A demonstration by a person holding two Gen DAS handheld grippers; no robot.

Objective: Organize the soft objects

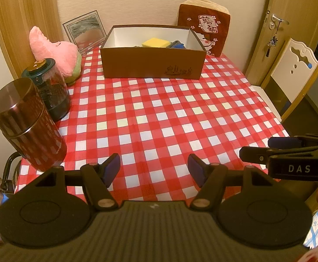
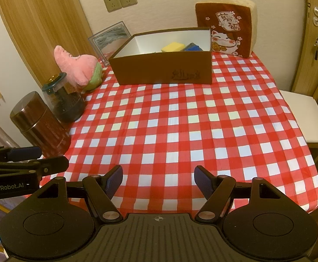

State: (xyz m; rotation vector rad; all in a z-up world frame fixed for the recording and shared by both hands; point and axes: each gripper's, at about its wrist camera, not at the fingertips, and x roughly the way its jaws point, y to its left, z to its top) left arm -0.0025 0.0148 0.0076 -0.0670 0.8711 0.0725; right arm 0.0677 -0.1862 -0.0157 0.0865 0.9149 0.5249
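Both tools (image 1: 154, 166) (image 2: 158, 178) gape empty; one box (image 1: 152, 62) holds two sponges (image 1: 155, 43).

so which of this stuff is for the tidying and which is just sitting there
For the job: box, yellow sponge and blue sponge already in it, pink plush, cat cushion.

Lying about: brown tin, dark jar, picture frame, chair.

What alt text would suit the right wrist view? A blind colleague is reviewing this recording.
An open right gripper, holding nothing, hovers over a red-checked tablecloth; a brown box at the far edge holds a yellow sponge and a blue item. A pink plush lies left.
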